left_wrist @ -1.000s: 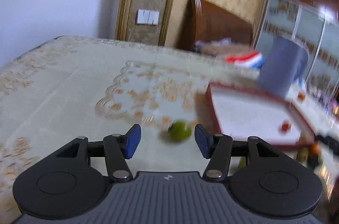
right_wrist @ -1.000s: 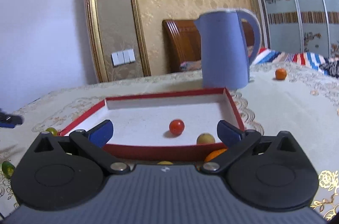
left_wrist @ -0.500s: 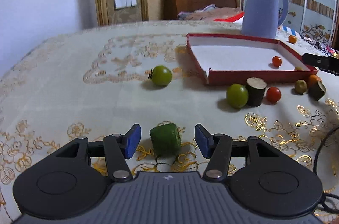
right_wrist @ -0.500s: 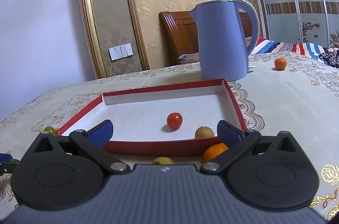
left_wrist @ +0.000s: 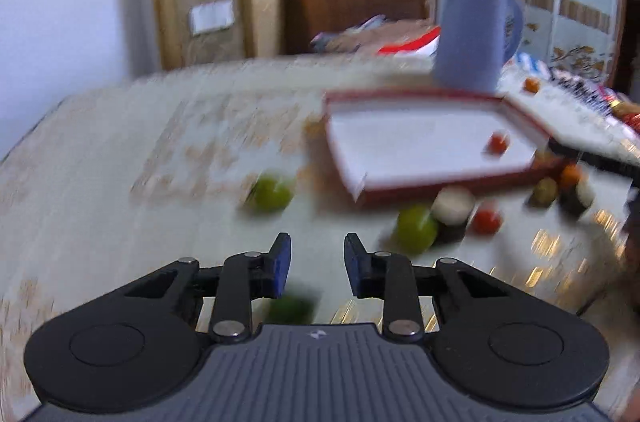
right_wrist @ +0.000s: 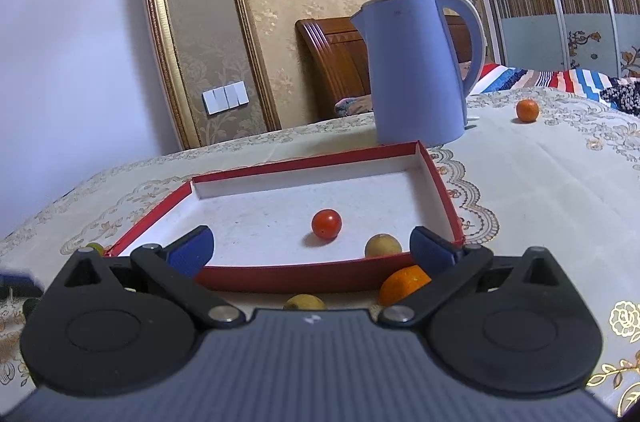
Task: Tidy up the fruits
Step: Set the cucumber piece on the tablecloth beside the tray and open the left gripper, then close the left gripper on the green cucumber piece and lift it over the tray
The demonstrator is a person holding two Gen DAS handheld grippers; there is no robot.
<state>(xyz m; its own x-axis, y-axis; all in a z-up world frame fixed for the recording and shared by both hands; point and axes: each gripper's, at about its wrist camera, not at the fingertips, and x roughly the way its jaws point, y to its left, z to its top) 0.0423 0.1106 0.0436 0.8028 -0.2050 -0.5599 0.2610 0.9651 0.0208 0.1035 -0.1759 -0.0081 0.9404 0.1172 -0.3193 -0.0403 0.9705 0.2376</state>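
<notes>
In the blurred left wrist view my left gripper (left_wrist: 314,242) is closing, its jaws drawn in to a narrow gap with only tablecloth between the pads. A dark green cut piece (left_wrist: 290,308) lies low under the fingers, not gripped. Ahead lie a green tomato (left_wrist: 270,192), another green one (left_wrist: 416,228), a white-faced cut piece (left_wrist: 454,208) and a red tomato (left_wrist: 486,220). The red tray (right_wrist: 304,278) holds a red tomato (right_wrist: 327,223) and a yellowish fruit (right_wrist: 383,245). My right gripper (right_wrist: 310,242) hangs open and empty over the tray's near wall. An orange (right_wrist: 404,282) lies just outside.
A blue kettle (right_wrist: 416,70) stands behind the tray. A lone orange (right_wrist: 527,110) sits far right on the patterned tablecloth. A yellow fruit (right_wrist: 305,302) peeks out under my right gripper. More small fruits (left_wrist: 546,190) cluster at the tray's right corner. A wooden headboard and wall lie beyond.
My left gripper's jaws have narrowed to about half their earlier gap. It moved forward, so the green cut piece slid from between the pads to beneath them. The right gripper stayed put.
</notes>
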